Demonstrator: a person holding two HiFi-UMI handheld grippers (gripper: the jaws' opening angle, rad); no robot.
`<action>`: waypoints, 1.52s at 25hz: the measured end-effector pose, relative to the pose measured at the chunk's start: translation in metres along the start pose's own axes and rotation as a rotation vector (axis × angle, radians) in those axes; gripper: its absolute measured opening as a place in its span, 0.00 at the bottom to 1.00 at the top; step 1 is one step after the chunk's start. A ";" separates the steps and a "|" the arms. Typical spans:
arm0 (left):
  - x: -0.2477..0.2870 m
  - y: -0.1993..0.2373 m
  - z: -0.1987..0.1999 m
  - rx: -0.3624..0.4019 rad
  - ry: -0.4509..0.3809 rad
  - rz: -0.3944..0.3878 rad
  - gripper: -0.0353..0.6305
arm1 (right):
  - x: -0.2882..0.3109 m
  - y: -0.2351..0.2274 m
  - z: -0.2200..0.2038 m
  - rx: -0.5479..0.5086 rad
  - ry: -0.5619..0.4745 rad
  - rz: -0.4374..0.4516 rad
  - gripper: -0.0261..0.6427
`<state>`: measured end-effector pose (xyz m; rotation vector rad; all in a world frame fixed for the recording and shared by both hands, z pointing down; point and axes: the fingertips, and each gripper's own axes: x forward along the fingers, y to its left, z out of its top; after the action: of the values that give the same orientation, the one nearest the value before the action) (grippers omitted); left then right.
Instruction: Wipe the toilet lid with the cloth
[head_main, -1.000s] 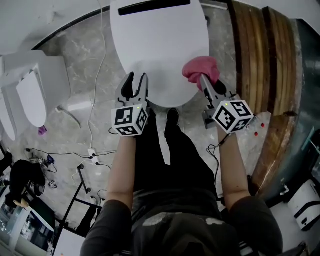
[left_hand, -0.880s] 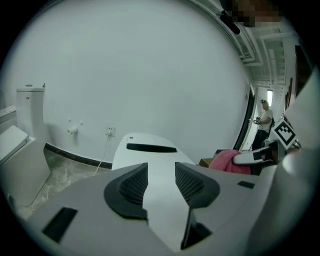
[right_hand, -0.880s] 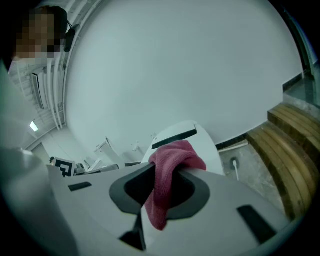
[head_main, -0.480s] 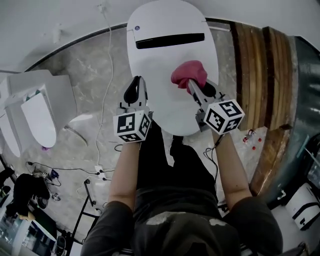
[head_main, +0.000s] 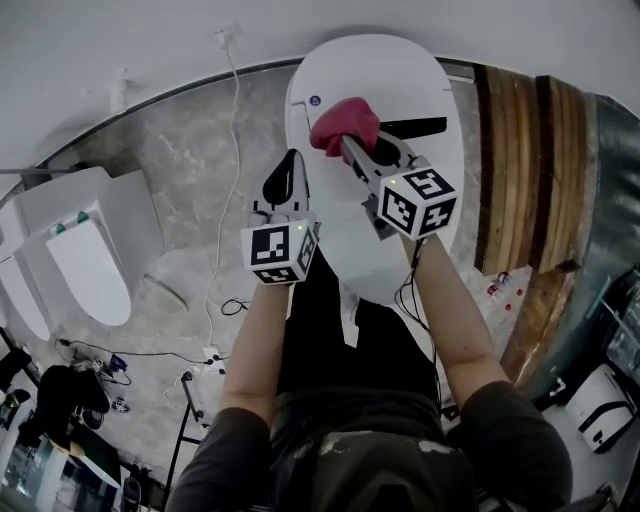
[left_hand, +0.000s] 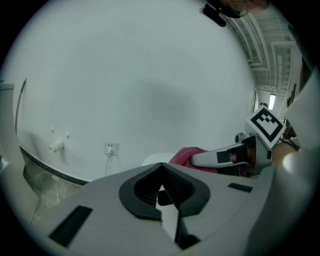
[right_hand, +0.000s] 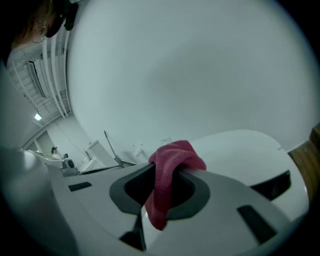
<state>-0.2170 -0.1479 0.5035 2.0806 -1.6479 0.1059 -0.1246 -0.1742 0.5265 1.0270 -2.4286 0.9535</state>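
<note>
The white toilet lid (head_main: 400, 85) lies closed at the top of the head view. My right gripper (head_main: 349, 143) is shut on the red cloth (head_main: 343, 123), which rests bunched on the back left part of the lid, near the black slot. In the right gripper view the cloth (right_hand: 167, 167) hangs between the jaws above the lid (right_hand: 245, 147). My left gripper (head_main: 292, 163) hovers beside the lid's left edge. Its jaws have just been closing and now meet with nothing between them (left_hand: 161, 173). From there the cloth (left_hand: 184, 154) shows to the right.
A second toilet (head_main: 85, 265) stands at the left. A white cable (head_main: 232, 130) runs from a wall socket (left_hand: 110, 148) down over the marble floor. Wooden slats (head_main: 525, 170) border the toilet on the right. Cables and gear litter the floor at lower left.
Both grippers have moved along the lid toward the wall. The cloth travelled from the lid's front right to its back left. The left jaws went from open to shut.
</note>
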 end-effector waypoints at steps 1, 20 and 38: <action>0.006 0.006 0.003 -0.001 0.001 -0.003 0.06 | 0.014 -0.001 0.005 -0.010 0.006 -0.001 0.12; 0.077 0.021 -0.004 0.042 0.035 0.068 0.06 | 0.110 -0.086 0.040 -0.061 0.178 0.026 0.12; 0.137 -0.078 -0.017 0.058 0.050 0.057 0.06 | -0.026 -0.270 0.051 0.140 0.069 -0.205 0.12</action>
<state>-0.1029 -0.2515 0.5414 2.0565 -1.6936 0.2247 0.0879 -0.3353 0.5976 1.2418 -2.1764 1.0797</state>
